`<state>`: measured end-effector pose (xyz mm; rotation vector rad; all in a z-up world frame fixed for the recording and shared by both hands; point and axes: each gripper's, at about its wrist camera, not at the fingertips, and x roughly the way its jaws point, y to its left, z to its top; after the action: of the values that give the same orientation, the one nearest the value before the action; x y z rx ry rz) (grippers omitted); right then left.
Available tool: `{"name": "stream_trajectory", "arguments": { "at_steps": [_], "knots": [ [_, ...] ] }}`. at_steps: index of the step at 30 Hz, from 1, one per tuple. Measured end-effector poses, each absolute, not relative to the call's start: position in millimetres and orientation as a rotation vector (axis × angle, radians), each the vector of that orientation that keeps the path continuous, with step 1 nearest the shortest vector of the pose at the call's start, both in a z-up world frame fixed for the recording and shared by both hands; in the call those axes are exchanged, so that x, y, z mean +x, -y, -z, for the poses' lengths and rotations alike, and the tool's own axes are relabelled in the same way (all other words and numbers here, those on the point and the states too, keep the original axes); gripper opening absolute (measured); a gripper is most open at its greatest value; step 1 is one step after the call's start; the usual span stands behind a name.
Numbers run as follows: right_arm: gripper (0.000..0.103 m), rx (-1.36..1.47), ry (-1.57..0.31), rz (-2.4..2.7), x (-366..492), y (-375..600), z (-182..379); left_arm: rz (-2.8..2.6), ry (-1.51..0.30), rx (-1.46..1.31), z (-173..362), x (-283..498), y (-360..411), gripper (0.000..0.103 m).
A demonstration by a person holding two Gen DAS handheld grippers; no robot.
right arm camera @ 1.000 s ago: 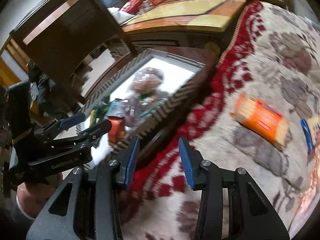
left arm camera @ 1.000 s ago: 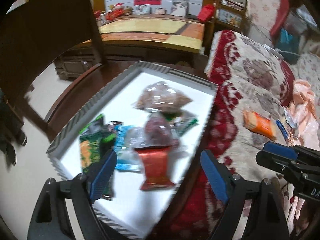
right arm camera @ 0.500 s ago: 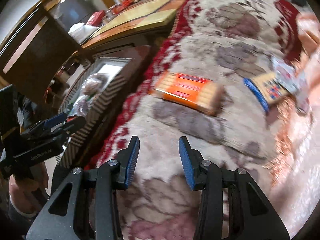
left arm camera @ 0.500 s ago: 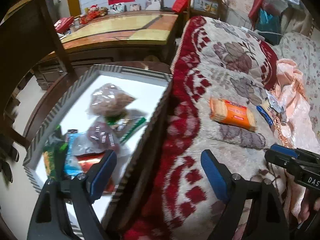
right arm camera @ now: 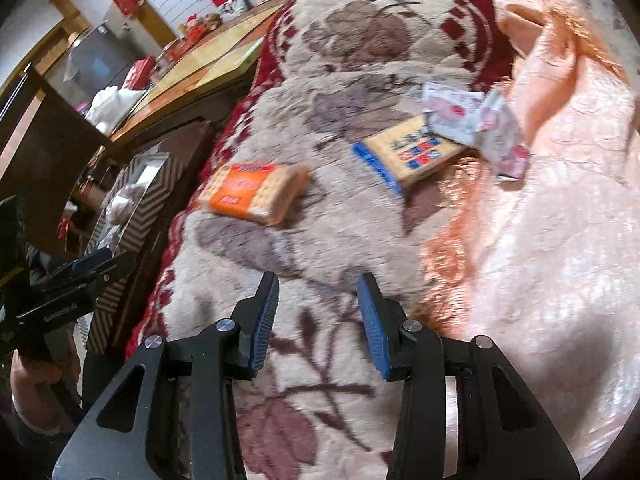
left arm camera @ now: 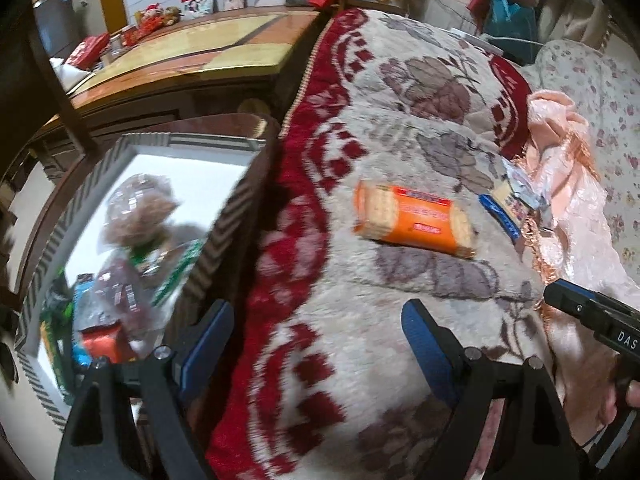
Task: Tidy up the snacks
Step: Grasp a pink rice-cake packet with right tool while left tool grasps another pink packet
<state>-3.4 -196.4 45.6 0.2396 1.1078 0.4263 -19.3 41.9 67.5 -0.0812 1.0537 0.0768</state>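
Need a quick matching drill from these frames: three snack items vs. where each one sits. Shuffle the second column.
1. orange cracker pack
2. blue-edged biscuit box
3. brown snack bag

a. inside the striped tray
b. flat on the floral blanket, alone
c. on the blanket, partly under a white wrapper

Pairs: 1-b, 2-c, 3-a

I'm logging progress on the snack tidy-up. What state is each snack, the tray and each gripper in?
Orange cracker pack: sealed, lying flat on the blanket, outside the tray.
Yellow-and-blue box: flat on the blanket, closed.
White wrappers: crumpled, resting partly on the box.
Tray: holding several bagged snacks.
Left gripper: open, empty.
Right gripper: opening, empty.
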Motion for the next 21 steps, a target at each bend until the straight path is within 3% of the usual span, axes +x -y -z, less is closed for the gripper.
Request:
{"name": "stream_trajectory", "arguments": {
  "at_steps": [1,11,21],
  "knots": [
    [0.052,0.244,-1.106,-0.419,-2,200,-45,-0.068,-1.057,-0.081,-67,-17,-38,0.088],
    [0.052,0.328,-1.088,-0.374,9,236,-44,0.028,-1.07,-0.031,-73,18,8,0.088],
    [0.052,0.288,-1.053,-0.307,40,277,-61,0.189,-1.129,-0.058,-76,103,83,0.089]
  ]
}}
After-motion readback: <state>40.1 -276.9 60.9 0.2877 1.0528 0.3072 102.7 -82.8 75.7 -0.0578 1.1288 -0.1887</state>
